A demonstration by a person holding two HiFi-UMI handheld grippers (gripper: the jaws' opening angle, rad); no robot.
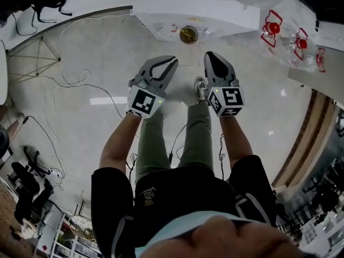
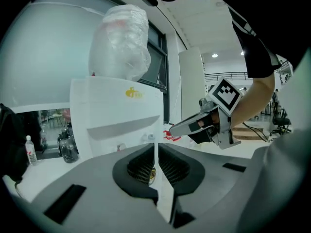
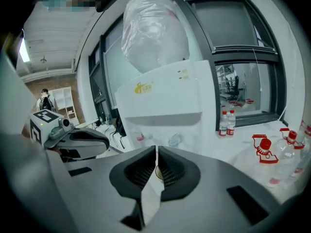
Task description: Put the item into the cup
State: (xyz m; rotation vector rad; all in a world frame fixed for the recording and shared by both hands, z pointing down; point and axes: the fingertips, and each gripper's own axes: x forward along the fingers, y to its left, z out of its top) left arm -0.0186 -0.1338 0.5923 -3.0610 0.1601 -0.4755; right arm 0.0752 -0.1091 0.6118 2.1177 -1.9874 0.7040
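From the head view, the left gripper (image 1: 170, 63) and right gripper (image 1: 211, 56) are hanging side by side above the floor (image 1: 102, 58), with the cup (image 1: 188, 35) sitting ahead at the water dispenser (image 1: 204, 9).

In the left gripper view, the jaws are pressing together with nothing between them.

In the right gripper view it's the same: the jaws are pressing together, empty.

On my feed the left gripper (image 1: 170, 62) and right gripper (image 1: 210, 55) are grey, each with a black-and-white square-patterned cube. The water dispenser (image 3: 165, 111) is white with a yellow logo (image 3: 145, 87). The cup (image 1: 188, 35) looks brownish gold. The trousers (image 1: 199, 128) are olive green, the floor (image 1: 97, 58) is pale mottled grey, and the jug handles (image 1: 271, 27) are red.
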